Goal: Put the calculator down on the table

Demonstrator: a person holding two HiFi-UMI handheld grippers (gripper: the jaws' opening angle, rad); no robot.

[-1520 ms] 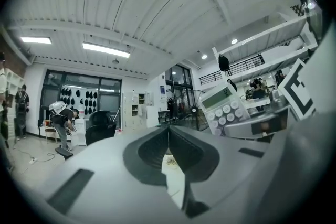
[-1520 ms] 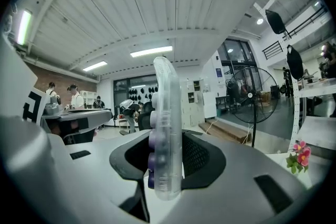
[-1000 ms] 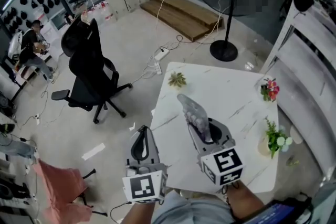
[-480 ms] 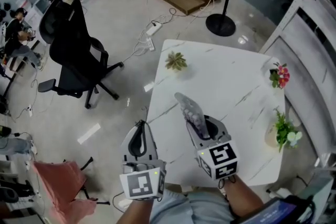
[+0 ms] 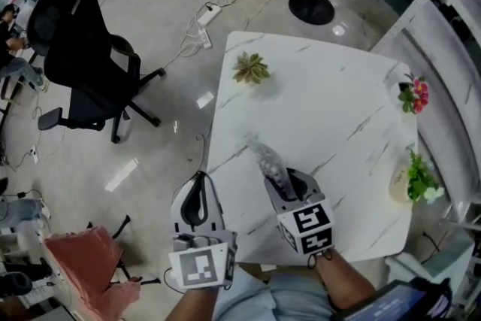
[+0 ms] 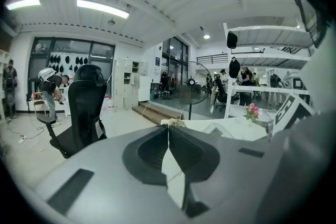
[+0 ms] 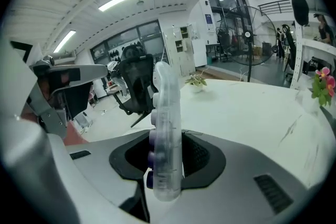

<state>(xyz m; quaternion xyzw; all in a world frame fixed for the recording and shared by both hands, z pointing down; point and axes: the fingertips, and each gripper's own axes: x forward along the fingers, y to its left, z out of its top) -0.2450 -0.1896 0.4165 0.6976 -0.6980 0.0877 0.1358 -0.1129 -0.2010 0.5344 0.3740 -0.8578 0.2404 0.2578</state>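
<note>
A translucent calculator with purple keys is held edge-up, with my right gripper shut on its lower end. It hangs over the front left part of the white marble table, tilted forward. In the right gripper view the calculator stands upright between the jaws, and the tabletop stretches beyond it. My left gripper is shut with nothing in it, just off the table's front left corner and over the floor. Its tips meet in the left gripper view.
On the table stand a small succulent at the far left, pink flowers at the right edge and a green plant in a vase at the near right. A black office chair, cables and a fan base are on the floor.
Both grippers have come down toward the table, the right one still gripping the calculator. The head view has tilted, so the table sits more centrally in it.
</note>
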